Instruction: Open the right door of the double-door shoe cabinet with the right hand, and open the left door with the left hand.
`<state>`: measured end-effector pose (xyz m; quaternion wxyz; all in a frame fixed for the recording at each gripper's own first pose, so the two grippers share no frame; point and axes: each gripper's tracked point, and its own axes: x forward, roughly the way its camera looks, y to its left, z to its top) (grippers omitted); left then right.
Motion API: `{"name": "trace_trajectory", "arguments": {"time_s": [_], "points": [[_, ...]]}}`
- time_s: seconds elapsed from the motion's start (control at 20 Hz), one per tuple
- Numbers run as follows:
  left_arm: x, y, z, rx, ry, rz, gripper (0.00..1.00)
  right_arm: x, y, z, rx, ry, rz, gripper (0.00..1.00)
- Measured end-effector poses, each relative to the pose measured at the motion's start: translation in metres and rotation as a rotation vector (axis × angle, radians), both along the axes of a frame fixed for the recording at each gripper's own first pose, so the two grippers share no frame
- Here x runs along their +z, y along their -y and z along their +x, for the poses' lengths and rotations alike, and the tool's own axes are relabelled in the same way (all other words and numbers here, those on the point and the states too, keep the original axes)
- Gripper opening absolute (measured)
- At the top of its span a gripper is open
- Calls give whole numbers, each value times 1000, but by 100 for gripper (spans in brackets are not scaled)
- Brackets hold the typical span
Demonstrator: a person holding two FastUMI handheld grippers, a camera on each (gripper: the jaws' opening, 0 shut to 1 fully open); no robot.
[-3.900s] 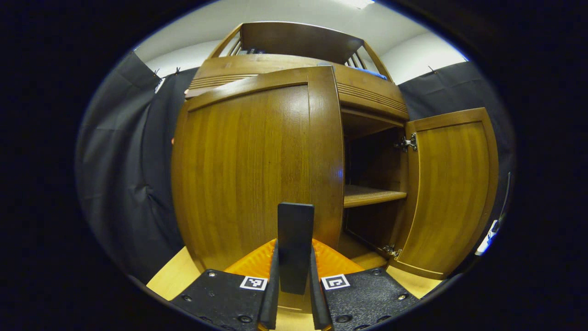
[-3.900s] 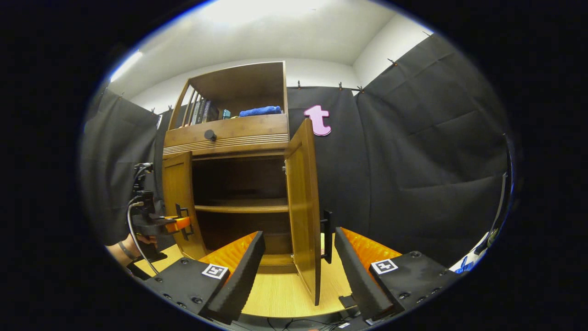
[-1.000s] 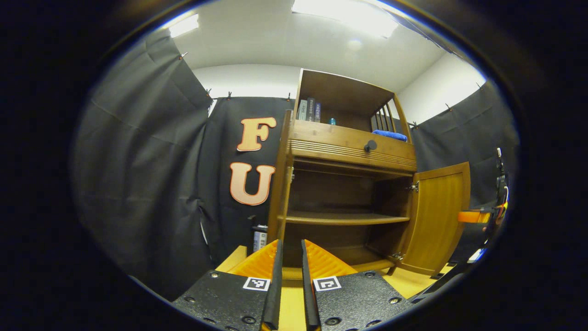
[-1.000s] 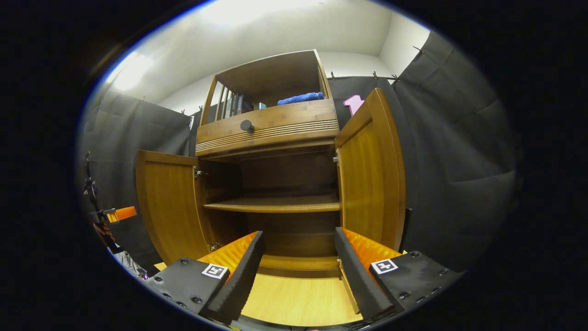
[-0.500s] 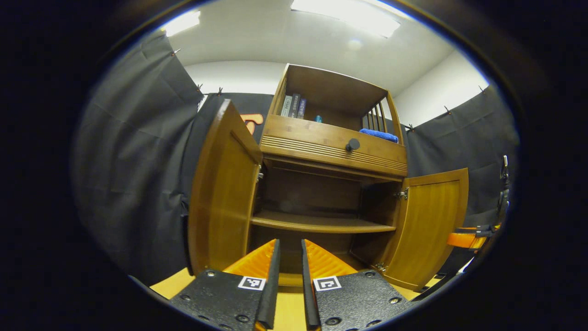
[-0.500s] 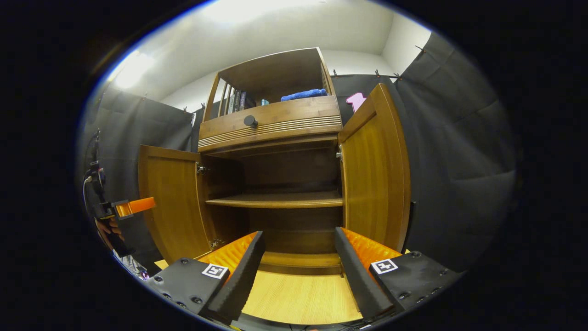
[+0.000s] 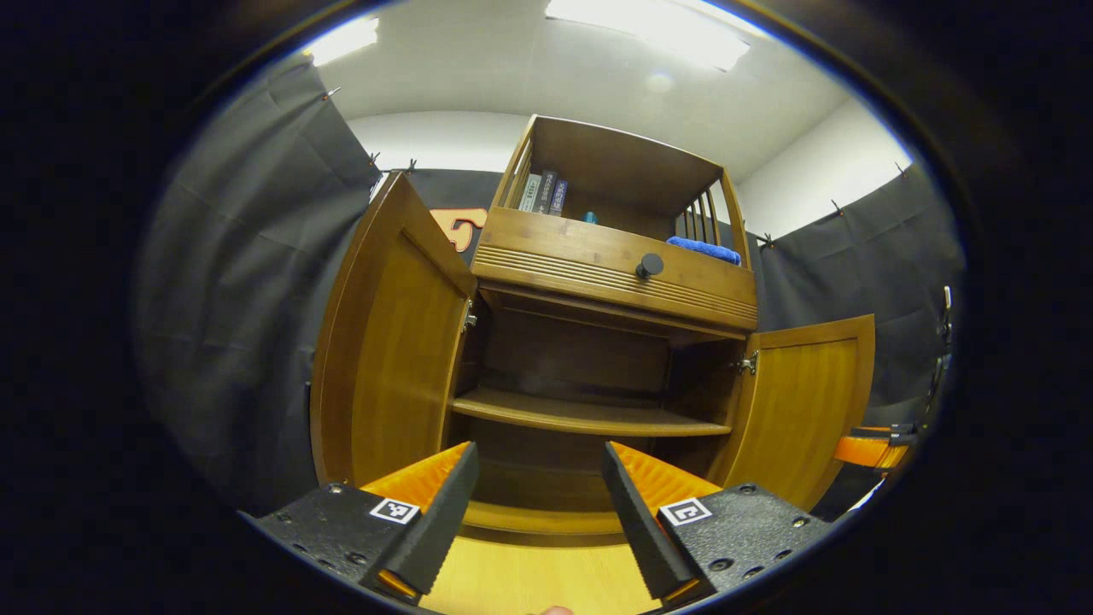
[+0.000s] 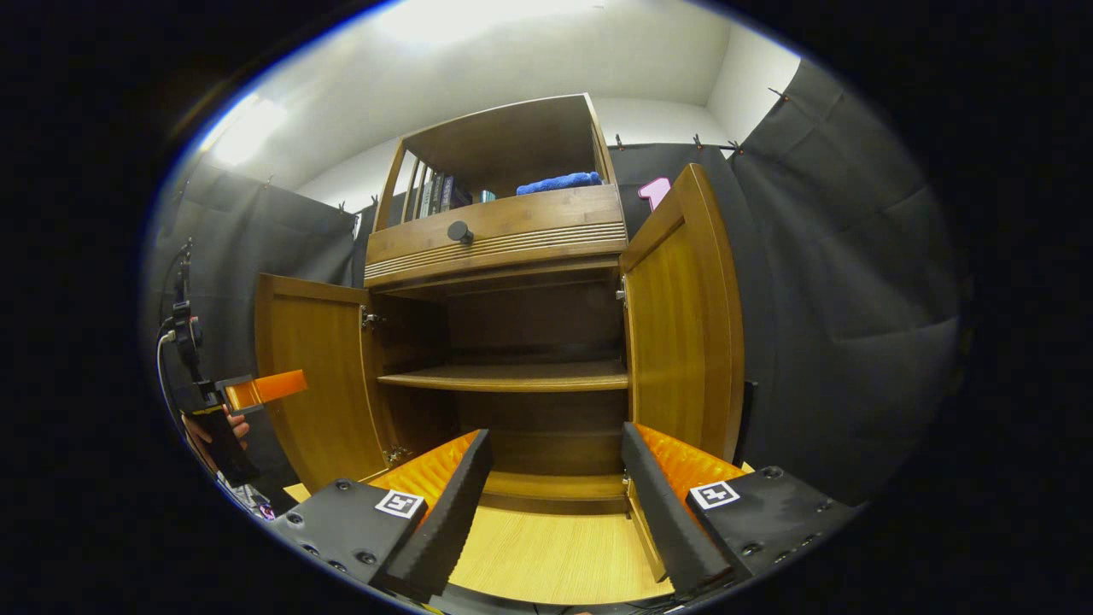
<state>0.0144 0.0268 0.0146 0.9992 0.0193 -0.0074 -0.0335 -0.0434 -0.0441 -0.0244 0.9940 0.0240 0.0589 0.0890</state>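
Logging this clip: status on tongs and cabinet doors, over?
Left tongs open, holding nothing. Right tongs open, holding nothing. Left door and right door both swung open. Nothing blocking.

We see the shoe cabinet (image 7: 598, 256) in warm brown wood with a smooth, slightly glossy varnish, its grain running upright on the left door (image 7: 384, 359) at nine o'clock and on the right door (image 7: 803, 410) at three o'clock. The drawer front (image 8: 495, 231) carries fine ribbed grooves and a matt black knob (image 8: 459, 231). Small hinges (image 7: 748, 364) look like bright metal. Our left gripper (image 7: 536, 504) has matt black, grainy plastic bodies with ridged orange plastic behind dark, matt pads (image 7: 444, 512) (foam or rubber, we cannot tell). The right gripper (image 8: 555, 495) matches. The tabletop (image 8: 555, 555) is pale wood-grain, satin. A blue cloth (image 8: 559, 182) at twelve o'clock looks soft.
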Motion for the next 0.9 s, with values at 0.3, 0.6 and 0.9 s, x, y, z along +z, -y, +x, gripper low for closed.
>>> {"name": "trace_trajectory", "arguments": {"time_s": [0.3, 0.6, 0.9], "points": [[3, 14, -4, -3, 31, 84, 91, -6, -6, 2, 18, -13, 7, 98], [3, 27, -12, -31, 26, 96, 95, -9, -9, 1, 25, -24, 8, 98], [5, 26, -15, -29, 32, 96, 94, -6, -7, 1, 20, -18, 10, 98]]}}
